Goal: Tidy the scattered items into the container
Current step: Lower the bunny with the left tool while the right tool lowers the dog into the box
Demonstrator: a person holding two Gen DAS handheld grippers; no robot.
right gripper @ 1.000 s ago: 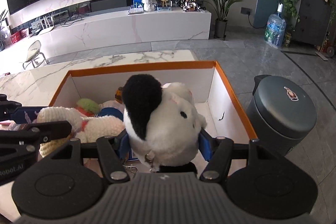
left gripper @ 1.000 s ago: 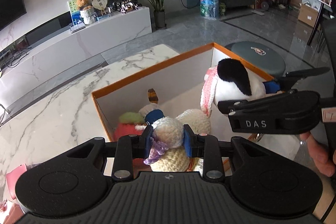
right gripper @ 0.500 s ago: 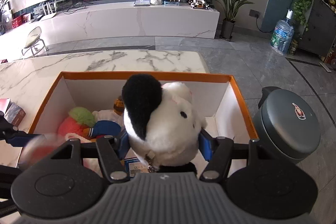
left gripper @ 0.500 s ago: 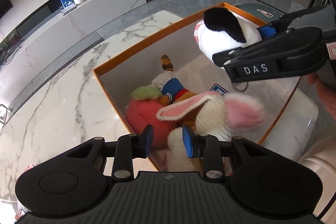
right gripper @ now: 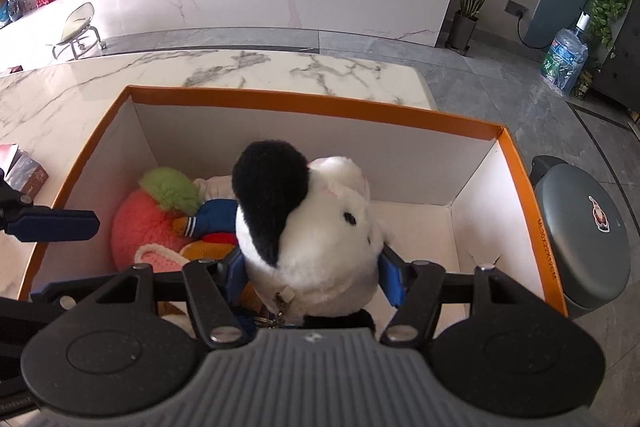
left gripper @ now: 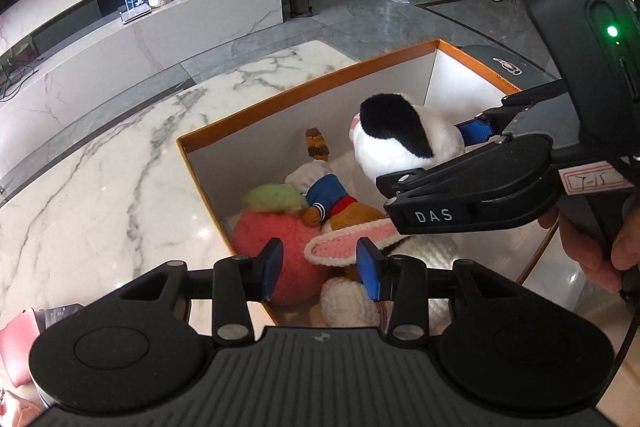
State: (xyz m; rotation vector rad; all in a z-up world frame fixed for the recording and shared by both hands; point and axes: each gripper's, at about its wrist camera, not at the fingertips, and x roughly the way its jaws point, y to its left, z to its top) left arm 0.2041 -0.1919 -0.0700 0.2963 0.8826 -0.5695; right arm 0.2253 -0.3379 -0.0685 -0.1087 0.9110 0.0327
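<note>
The orange-rimmed white box (left gripper: 304,89) (right gripper: 312,99) stands on the marble table. A crocheted white bunny (left gripper: 348,247) with pink ears lies in it, beside a pink crocheted fruit (left gripper: 268,239) (right gripper: 144,223) and a blue-coated duck toy (left gripper: 332,195). Just above the bunny's ear hovers my left gripper (left gripper: 320,271). Its jaws are opening, and the pads do not touch the ear. My right gripper (right gripper: 312,277) is shut on a black-and-white plush animal (right gripper: 312,223) (left gripper: 400,143), held over the box's middle.
A grey round bin (right gripper: 580,235) stands just past the box's right wall. The marble table (left gripper: 100,187) stretches left of the box, with a small carton (right gripper: 24,171) and a pink item (left gripper: 16,343) near its edge. A hand (left gripper: 592,251) grips the right tool.
The left gripper let go of the crocheted bunny, which dropped into the box, and its jaws widened. The right gripper sank lower over the box with the plush still in it.
</note>
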